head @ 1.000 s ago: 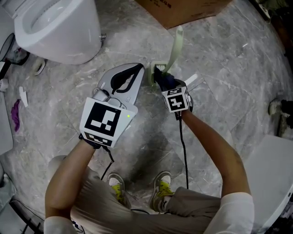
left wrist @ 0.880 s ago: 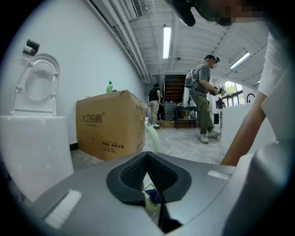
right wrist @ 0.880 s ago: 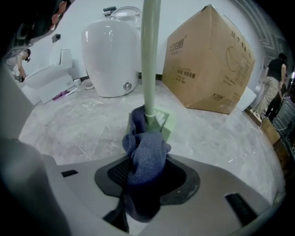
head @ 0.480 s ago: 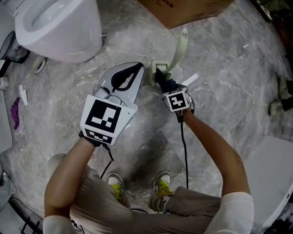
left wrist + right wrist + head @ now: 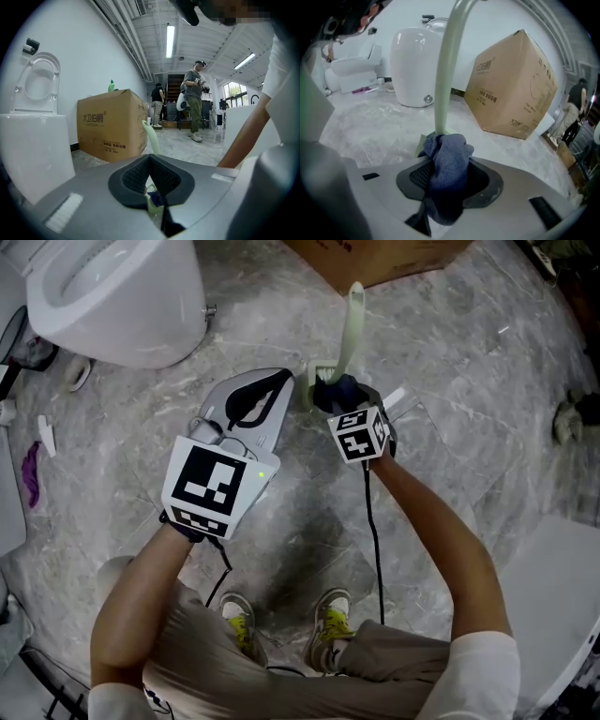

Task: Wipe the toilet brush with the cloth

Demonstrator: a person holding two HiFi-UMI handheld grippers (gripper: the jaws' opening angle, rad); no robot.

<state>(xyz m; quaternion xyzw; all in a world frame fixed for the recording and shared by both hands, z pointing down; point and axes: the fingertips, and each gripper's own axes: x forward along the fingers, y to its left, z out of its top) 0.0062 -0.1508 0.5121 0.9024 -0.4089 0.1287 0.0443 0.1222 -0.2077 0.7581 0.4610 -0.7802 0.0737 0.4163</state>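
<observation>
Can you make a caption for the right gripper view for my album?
The right claw holds a blue cloth against the pale green toilet brush handle.

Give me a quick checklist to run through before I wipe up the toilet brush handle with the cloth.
1. Grip on cloth: ok, right tool is shut on it.
2. Contact between cloth and toilet brush handle: ok, touching at its lower end.
3. Brush standing in its base: ok.
4. Base steadied by left tool: cannot tell; jaws together, empty, tip near the base.
5. Space along the handle: ok, cardboard box stands apart behind it.
</observation>
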